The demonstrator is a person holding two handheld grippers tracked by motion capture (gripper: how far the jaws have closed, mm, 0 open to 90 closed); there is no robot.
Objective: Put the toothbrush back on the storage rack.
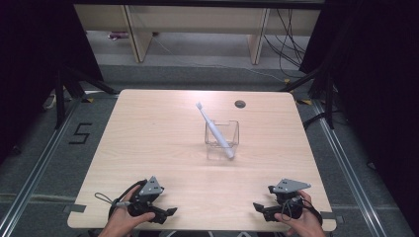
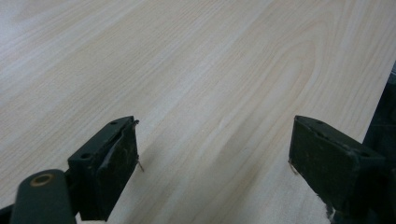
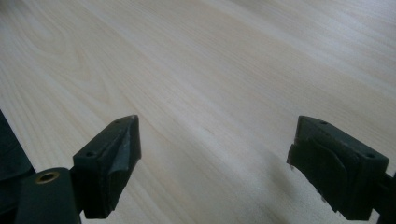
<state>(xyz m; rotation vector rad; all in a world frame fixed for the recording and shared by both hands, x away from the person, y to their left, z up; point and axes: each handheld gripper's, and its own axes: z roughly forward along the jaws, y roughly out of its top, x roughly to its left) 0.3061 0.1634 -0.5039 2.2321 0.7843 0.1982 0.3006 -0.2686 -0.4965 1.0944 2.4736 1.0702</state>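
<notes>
A white toothbrush (image 1: 213, 130) leans in a clear square container (image 1: 222, 139) near the table's middle, its head up and to the far left. My left gripper (image 1: 170, 212) rests at the near left edge of the table, held by a hand, and my right gripper (image 1: 257, 208) rests at the near right edge. Both point inward along the front edge. In the left gripper view the gripper (image 2: 215, 154) stands open over bare wood. In the right gripper view the gripper (image 3: 215, 158) is open as well, with nothing between the jaws.
The light wooden table (image 1: 158, 143) has a round cable hole (image 1: 240, 103) at the far side. Beyond the table are wooden furniture legs (image 1: 141, 34) and cables (image 1: 289, 44) on a grey floor. A "5" mark (image 1: 80, 133) lies on the floor at left.
</notes>
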